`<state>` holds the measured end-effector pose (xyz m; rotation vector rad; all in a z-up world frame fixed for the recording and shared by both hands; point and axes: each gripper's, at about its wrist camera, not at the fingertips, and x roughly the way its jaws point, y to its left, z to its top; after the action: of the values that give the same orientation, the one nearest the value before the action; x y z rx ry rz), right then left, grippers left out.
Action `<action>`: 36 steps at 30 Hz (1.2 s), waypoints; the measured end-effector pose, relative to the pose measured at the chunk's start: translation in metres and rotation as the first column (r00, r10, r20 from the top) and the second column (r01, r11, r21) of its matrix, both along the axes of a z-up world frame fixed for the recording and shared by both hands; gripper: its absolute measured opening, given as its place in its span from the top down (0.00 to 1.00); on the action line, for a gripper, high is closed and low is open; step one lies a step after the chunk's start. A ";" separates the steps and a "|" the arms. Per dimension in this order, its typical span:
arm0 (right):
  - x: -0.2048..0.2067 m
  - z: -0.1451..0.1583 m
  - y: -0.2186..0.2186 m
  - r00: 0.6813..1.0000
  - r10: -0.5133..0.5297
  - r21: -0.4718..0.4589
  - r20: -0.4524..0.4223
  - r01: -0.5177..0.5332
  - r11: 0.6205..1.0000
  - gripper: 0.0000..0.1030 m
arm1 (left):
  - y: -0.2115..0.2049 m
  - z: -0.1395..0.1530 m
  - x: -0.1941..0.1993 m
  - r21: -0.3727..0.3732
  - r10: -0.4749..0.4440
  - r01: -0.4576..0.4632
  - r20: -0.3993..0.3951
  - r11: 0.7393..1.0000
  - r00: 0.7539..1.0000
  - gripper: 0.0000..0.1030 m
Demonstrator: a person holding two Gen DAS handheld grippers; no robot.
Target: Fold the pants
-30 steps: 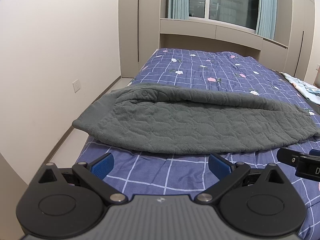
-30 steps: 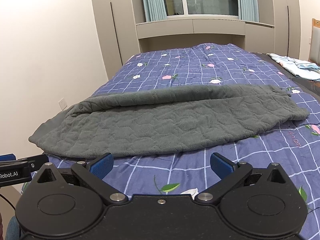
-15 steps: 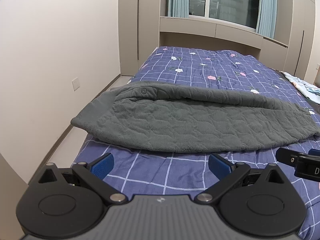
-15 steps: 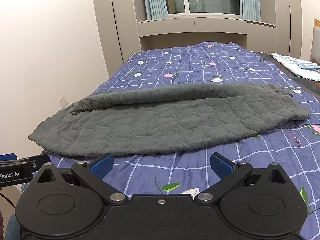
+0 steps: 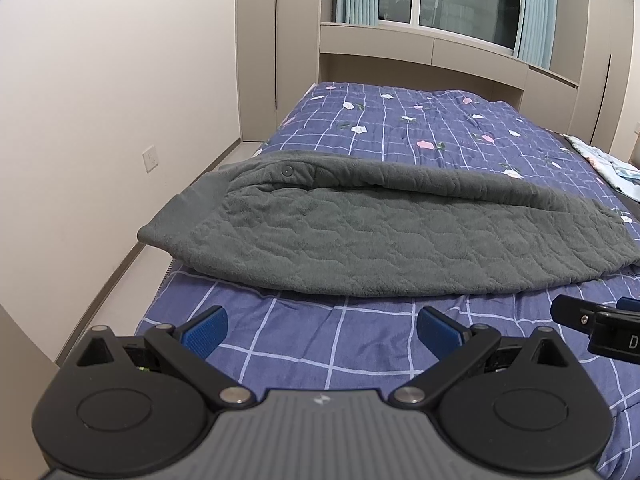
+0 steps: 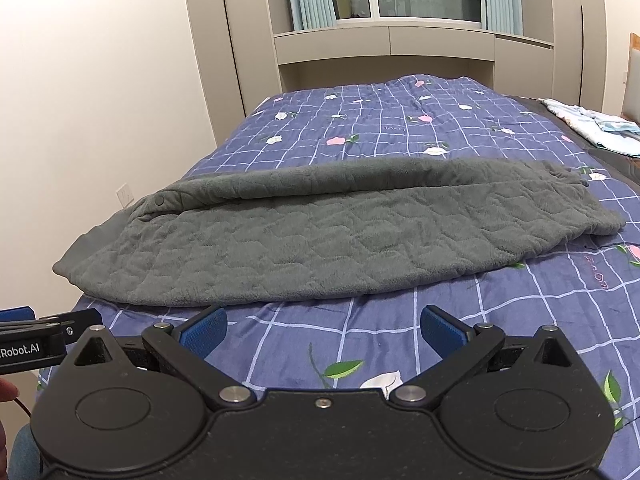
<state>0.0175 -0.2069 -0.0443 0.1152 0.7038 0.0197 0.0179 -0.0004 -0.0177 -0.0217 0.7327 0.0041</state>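
Observation:
Grey quilted fleece pants [image 5: 380, 236] [image 6: 304, 240] lie across the bed, folded lengthwise so one leg covers the other. The waistband end with a snap button hangs a little over the bed's left edge; the cuffs point right. My left gripper [image 5: 322, 326] hovers open over the bedspread just short of the pants' near edge, nothing between its blue pads. My right gripper [image 6: 324, 326] is open too, the same distance back, nearer the leg end. Each gripper shows at the edge of the other's view.
The bed wears a purple checked bedspread [image 5: 420, 120] [image 6: 400, 120] with flowers. A light blue cloth [image 6: 592, 126] lies at the far right. A white wall with a socket [image 5: 150, 158] and a strip of floor run along the left; cabinets and a window stand behind.
Both grippers have tilted or drawn slightly back and up, so the pants sit a little lower in both views. Pants and jaws are unchanged.

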 end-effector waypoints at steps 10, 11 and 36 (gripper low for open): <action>0.008 -0.006 0.002 0.999 0.019 -0.002 -0.033 -0.019 1.000 0.00 | 0.005 -0.008 0.011 -0.013 0.020 -0.021 -0.068 1.000 0.998 0.01; 0.009 -0.007 0.003 0.999 0.023 -0.007 -0.041 -0.023 1.000 0.00 | 0.006 -0.009 0.014 -0.014 0.023 -0.025 -0.078 1.000 0.997 0.01; 0.142 -0.008 0.005 0.991 0.107 -0.046 -0.078 -0.111 0.993 0.00 | 0.038 0.008 0.177 0.088 0.062 -0.055 -0.082 0.995 0.995 0.01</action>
<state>0.1590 -0.2014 -0.0518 0.0292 0.7846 0.1027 0.1952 0.0374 -0.0097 0.0388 0.8155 0.0928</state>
